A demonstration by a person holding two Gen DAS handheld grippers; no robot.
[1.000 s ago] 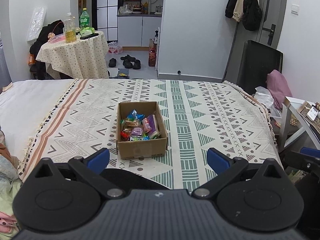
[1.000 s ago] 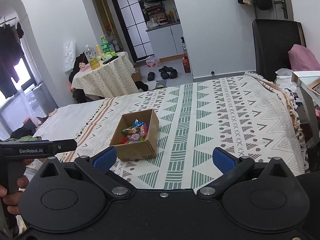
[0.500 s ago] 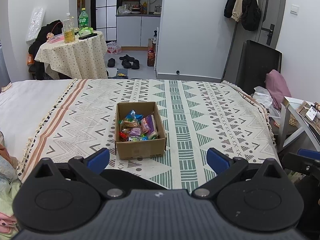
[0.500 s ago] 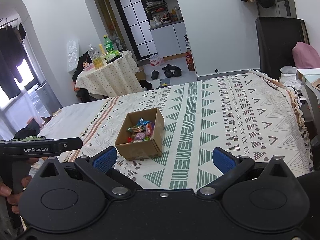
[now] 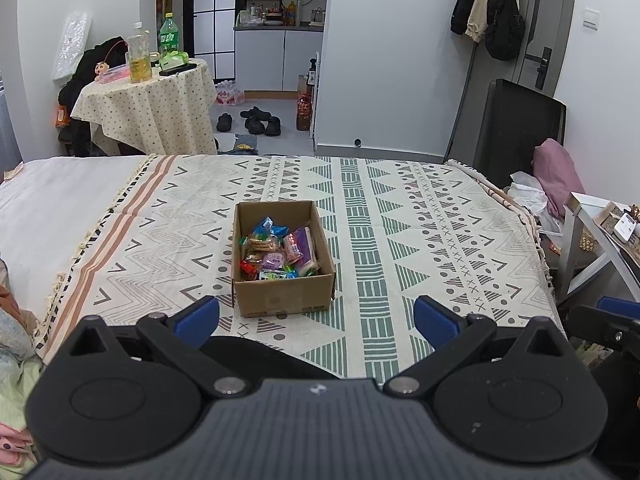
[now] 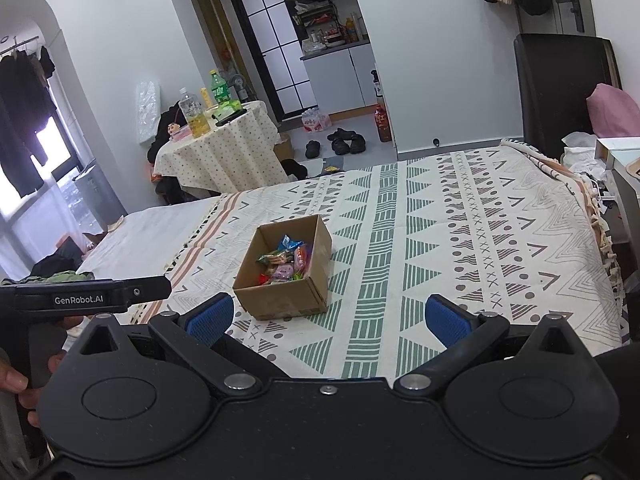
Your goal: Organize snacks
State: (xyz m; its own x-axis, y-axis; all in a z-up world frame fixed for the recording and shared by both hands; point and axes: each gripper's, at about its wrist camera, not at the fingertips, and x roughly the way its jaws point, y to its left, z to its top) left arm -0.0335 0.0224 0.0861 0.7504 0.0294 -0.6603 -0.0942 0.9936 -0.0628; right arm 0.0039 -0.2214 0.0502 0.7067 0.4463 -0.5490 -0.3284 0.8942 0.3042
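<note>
An open cardboard box (image 5: 282, 300) stands on the patterned bedspread (image 5: 420, 240), filled with several colourful wrapped snacks (image 5: 278, 254). It also shows in the right wrist view (image 6: 280, 304) with the snacks (image 6: 286, 264) inside. My left gripper (image 5: 316, 318) is open and empty, held just before the box's near wall. My right gripper (image 6: 328, 316) is open and empty, near the box's right front corner. The left gripper's body (image 6: 92, 300) shows at the left of the right wrist view.
The bed's right edge (image 5: 536, 248) drops to a small side table (image 5: 600, 224) and a black chair (image 5: 516, 128). A round table with bottles (image 5: 148, 92) stands beyond the bed's far left. Bedclothes (image 5: 16, 320) lie at the near left.
Both views have shifted slightly: the box sits a touch further left in the left wrist view and further right in the right wrist view. Both grippers stay open.
</note>
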